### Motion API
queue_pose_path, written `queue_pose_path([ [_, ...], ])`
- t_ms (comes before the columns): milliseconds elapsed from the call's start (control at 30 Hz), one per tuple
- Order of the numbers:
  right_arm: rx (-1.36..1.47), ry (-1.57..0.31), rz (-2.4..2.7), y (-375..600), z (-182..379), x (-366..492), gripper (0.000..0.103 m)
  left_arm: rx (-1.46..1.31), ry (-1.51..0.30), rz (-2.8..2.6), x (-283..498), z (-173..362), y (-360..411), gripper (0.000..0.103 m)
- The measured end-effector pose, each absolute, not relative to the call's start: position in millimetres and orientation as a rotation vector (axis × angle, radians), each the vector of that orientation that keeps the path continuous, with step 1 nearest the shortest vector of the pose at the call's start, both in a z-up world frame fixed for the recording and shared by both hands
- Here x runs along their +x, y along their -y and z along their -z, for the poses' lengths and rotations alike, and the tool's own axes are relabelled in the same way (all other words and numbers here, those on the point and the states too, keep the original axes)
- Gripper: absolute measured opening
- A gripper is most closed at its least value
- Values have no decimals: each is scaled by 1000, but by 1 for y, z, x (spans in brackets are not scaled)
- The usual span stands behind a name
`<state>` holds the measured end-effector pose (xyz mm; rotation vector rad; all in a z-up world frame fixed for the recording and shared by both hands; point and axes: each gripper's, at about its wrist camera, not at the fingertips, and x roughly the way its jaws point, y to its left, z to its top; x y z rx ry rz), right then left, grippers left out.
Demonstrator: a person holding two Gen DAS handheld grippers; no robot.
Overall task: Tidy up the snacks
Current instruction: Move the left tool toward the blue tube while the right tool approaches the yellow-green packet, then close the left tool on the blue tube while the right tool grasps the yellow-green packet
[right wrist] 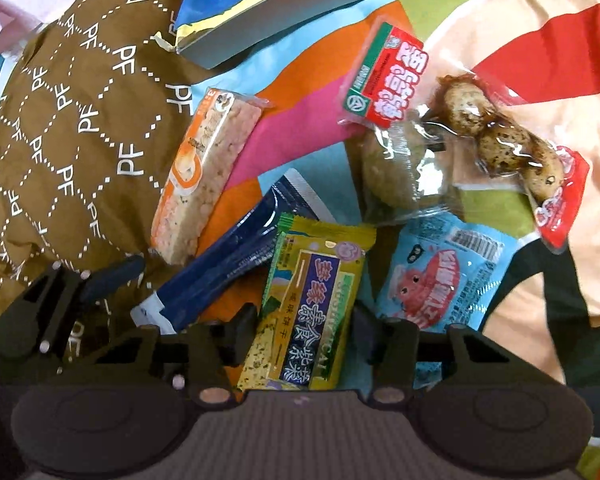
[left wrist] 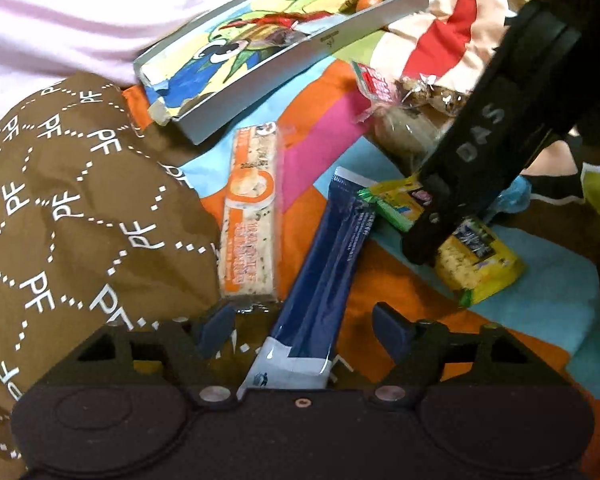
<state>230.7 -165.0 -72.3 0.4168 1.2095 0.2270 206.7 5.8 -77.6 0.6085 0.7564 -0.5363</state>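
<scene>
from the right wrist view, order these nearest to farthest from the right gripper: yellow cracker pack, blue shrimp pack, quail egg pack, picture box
1. yellow cracker pack, between the right gripper fingers
2. blue shrimp pack, just right
3. quail egg pack, farther up right
4. picture box, top edge

We see a glossy plastic blue wrapper (left wrist: 320, 248) and, at its ten o'clock, a shiny clear-film rice bar (left wrist: 251, 216). The yellow cracker pack (right wrist: 308, 304) gleams too. The brown bag (left wrist: 72, 200) looks like creased matt paper, the patterned sheet (left wrist: 320, 120) like soft cloth.
</scene>
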Motion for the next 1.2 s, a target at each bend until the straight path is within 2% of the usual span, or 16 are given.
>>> queue_pose_path([
  [67,415,-1210,-245,167,73,230,54,584,-798,540,215,81,-4,55],
  [267,414,-1216,-289,175,72,222,54,473,-872,532,230,83,-10,46],
  [533,387,-1217,-341,177,70,206,54,290,-1015,468,235,79,-10,43],
  [700,273,-1188,-372,173,62,186,53,145,-1141,419,231,76,-14,42],
  [933,-27,-1093,-379,145,55,153,54,156,-1126,409,227,78,-13,46],
  [1067,-139,-1035,-376,134,61,139,58,202,-1095,438,228,83,-6,51],
  [1200,-205,-992,-372,131,63,130,58,209,-1086,438,227,84,-4,49],
])
